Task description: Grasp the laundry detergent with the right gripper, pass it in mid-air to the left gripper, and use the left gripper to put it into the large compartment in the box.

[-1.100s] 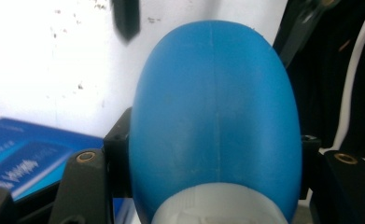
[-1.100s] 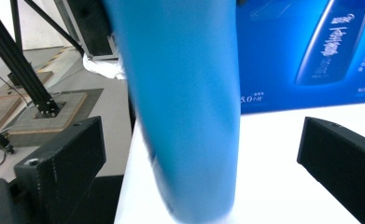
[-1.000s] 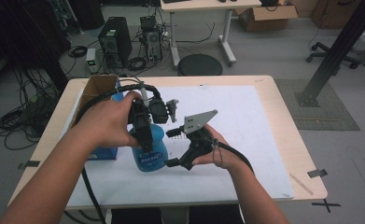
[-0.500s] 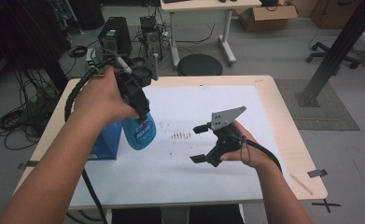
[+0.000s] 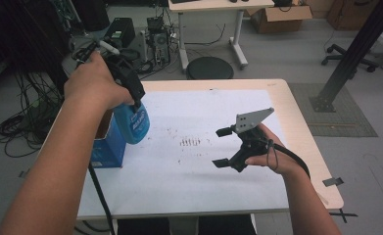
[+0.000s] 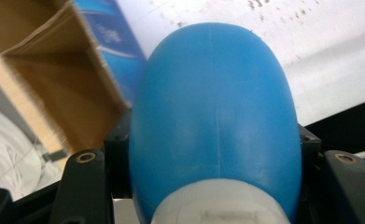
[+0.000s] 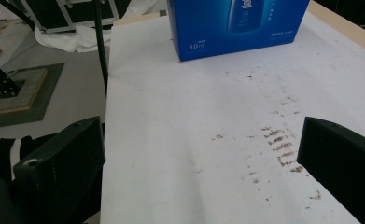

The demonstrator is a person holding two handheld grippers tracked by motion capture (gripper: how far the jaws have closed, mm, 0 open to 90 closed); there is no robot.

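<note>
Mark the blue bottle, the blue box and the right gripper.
blue bottle (image 5: pixel 134 123): high view, on its labelled body.
blue box (image 7: pixel 238 25): right gripper view, on its printed front face.
right gripper (image 5: pixel 222 147): high view, midway between its open jaws.

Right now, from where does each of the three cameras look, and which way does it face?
High view: sits above the person's side, faces forward and down on the table; both forearms enter from below, left gripper holding the blue bottle, right gripper open.
Left gripper view: rides the left gripper, looks along its jaws at the blue bottle clamped between them.
Right gripper view: rides the right gripper, faces across the stained white sheet to the blue box.
Shared: the blue box appears in all three.
</note>
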